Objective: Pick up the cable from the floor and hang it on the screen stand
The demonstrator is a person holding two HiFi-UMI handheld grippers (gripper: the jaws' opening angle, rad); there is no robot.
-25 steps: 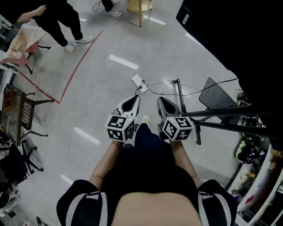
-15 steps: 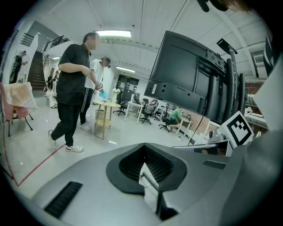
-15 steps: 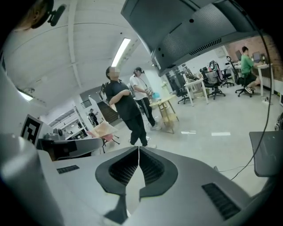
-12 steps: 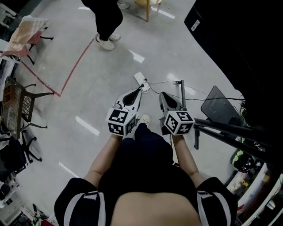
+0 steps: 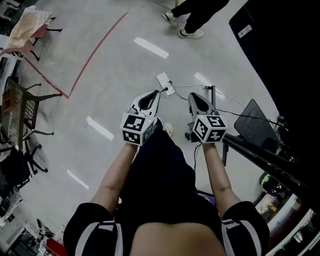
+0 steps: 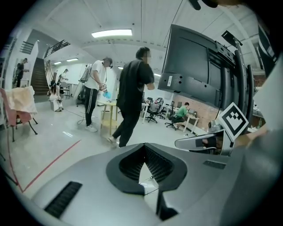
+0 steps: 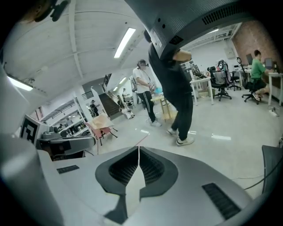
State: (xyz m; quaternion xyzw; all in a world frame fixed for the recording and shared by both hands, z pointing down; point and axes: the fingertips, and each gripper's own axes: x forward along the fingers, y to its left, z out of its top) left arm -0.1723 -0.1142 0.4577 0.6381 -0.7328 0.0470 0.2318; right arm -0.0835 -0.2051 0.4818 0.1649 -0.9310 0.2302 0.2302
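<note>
In the head view a white power strip (image 5: 165,84) lies on the grey floor, and a thin dark cable (image 5: 227,100) runs from it to the right, past the black screen stand's post (image 5: 213,97). The big black screen (image 5: 280,45) fills the upper right. My left gripper (image 5: 157,93) is held above the floor just short of the power strip, its jaws shut and empty. Beside it, my right gripper (image 5: 192,96) is shut on nothing too. In the left gripper view the left gripper (image 6: 143,162) points at the screen (image 6: 190,66). The right gripper view shows the right gripper (image 7: 139,150) with its jaws together.
A person (image 5: 195,15) walks across the floor ahead, seen also as a person in black (image 6: 131,92) in the left gripper view. A red tape line (image 5: 95,52) crosses the floor at left. Chairs (image 5: 22,117) stand along the left edge. A black flat plate (image 5: 255,125) and clutter lie at right.
Both grippers have moved forward, closer to the power strip. The person walking ahead has crossed from left to right. Both grippers stay shut.
</note>
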